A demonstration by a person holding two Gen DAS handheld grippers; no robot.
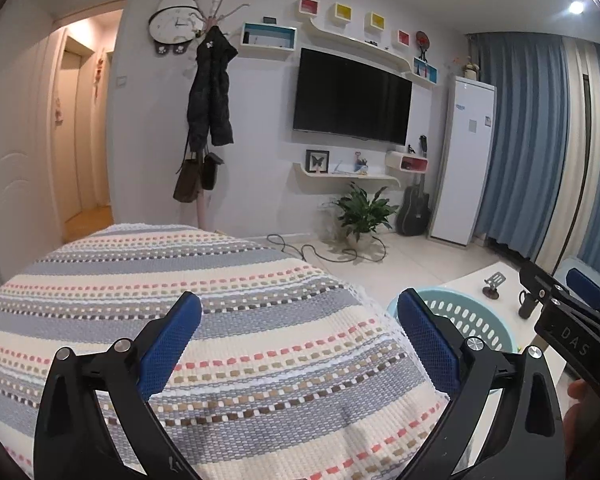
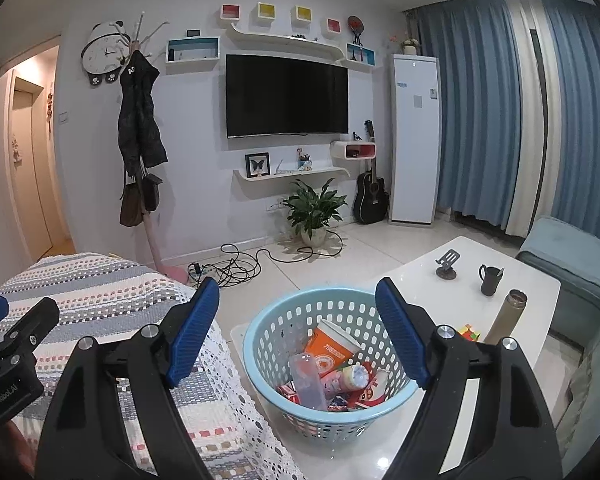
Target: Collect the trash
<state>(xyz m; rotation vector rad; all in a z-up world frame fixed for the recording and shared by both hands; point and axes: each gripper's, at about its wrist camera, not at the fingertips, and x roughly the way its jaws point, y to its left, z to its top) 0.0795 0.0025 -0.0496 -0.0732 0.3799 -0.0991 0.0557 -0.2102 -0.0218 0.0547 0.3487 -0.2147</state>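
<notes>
A light blue plastic basket stands on the white coffee table. It holds trash: an orange paper cup, a clear plastic bottle, a small pink bottle and red wrappers. My right gripper is open and empty, above the basket. My left gripper is open and empty, over the striped sofa cover; the basket's rim shows to its right. Each gripper shows at the edge of the other's view.
On the table stand a phone stand, a dark mug, a thermos and a colourful cube. A blue sofa is at the right. Cables and a potted plant are on the floor.
</notes>
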